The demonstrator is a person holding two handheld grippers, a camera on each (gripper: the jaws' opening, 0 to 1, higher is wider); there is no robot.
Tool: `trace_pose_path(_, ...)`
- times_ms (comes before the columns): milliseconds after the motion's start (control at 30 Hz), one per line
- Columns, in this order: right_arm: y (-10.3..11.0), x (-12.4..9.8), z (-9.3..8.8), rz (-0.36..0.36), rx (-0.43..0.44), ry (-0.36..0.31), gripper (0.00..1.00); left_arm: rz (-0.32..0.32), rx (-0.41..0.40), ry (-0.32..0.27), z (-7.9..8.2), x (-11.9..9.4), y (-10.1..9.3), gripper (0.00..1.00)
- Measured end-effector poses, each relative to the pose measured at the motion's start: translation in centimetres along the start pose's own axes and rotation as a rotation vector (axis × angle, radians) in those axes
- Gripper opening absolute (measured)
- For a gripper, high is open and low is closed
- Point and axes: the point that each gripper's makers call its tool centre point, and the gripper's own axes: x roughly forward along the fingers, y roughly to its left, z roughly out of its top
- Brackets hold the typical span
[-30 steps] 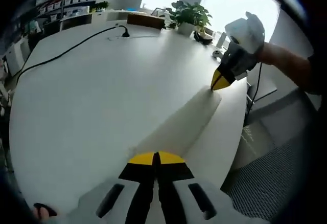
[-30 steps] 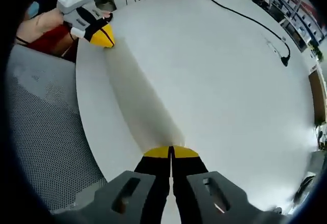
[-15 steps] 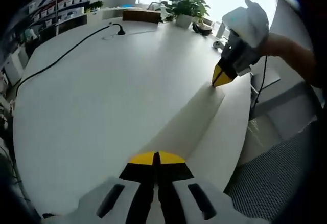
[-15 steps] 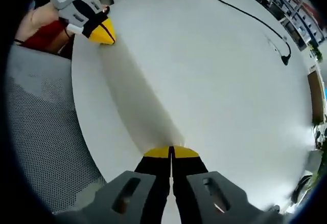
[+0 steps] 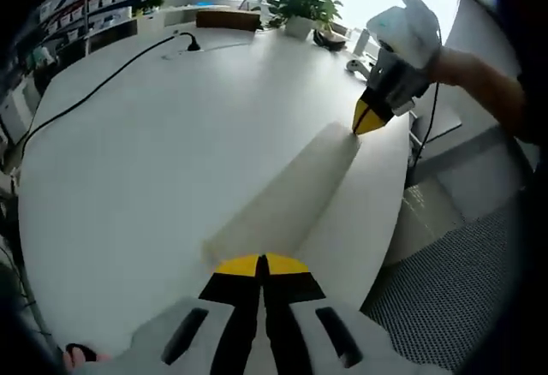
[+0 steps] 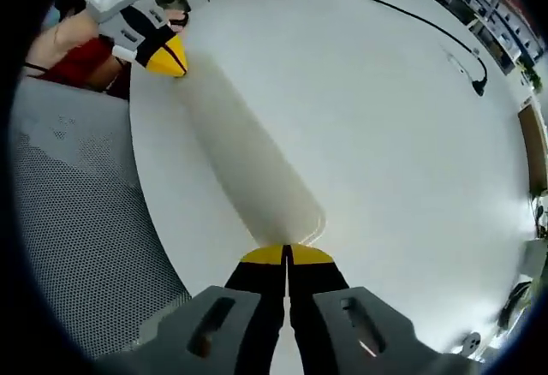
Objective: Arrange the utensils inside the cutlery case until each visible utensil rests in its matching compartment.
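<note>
1. Left gripper (image 5: pixel 261 264), yellow-tipped black jaws pressed together, pinching one end of a long, pale cream flat case (image 5: pixel 287 199).
2. The case lies along the near edge of the round white table (image 5: pixel 154 135).
3. Right gripper (image 6: pixel 286 255), jaws pressed together, pinches the opposite end.
4. Black cable (image 5: pixel 94 88) crosses the table's far side; potted green plant (image 5: pixel 301 5) at the far edge.

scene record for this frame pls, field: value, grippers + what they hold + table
left gripper: jaws shut, pinching one end of a long cream flat piece
right gripper: jaws shut, pinching the other end
cream piece: stretched between the two grippers, low over the table; what it is cannot be told
table: white, round-edged
black cable: lies across the table's far part
potted plant: at the far edge
</note>
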Motion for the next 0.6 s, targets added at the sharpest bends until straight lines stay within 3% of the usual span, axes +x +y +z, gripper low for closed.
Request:
trace_pose_path(167,-0.1,0.1,0.1,-0.020,-0.045,0.081,0.00,0.015,0.037,0.028,0.1,0.2,-0.1,0.00)
trace_pose_path(300,0.5,1.0,-0.2,-0.003,-0.027,0.106,0.00,0.012,0.056,0.024,0.4,0.4,-0.2,0.00)
trace_pose_path(333,0.1,0.3,0.3,-0.010,-0.094,0.094,0.00,0.014,0.049,0.022,0.3,0.4,-0.1,0.00)
trace_pose_path(367,-0.1,0.0,-0.8,-0.031,-0.049,0.122,0.00,0.009,0.048,0.011,0.5,0.6,-0.1,0.00)
trace_pose_path(433,-0.2,0.3,-0.8,-0.054,0.021,0.052,0.00,0.008,0.035,0.016,0.5,0.6,-0.2,0.00)
trace_pose_path(567,-0.3,0.3,-0.7,-0.013,0.077,-0.010,0.00,0.008,0.065,0.037,0.6,0.7,-0.4,0.00)
trace_pose_path(600,-0.2,0.0,-0.6,-0.016,0.071,-0.004,0.00,0.003,0.121,0.044,0.7,0.7,-0.4,0.00)
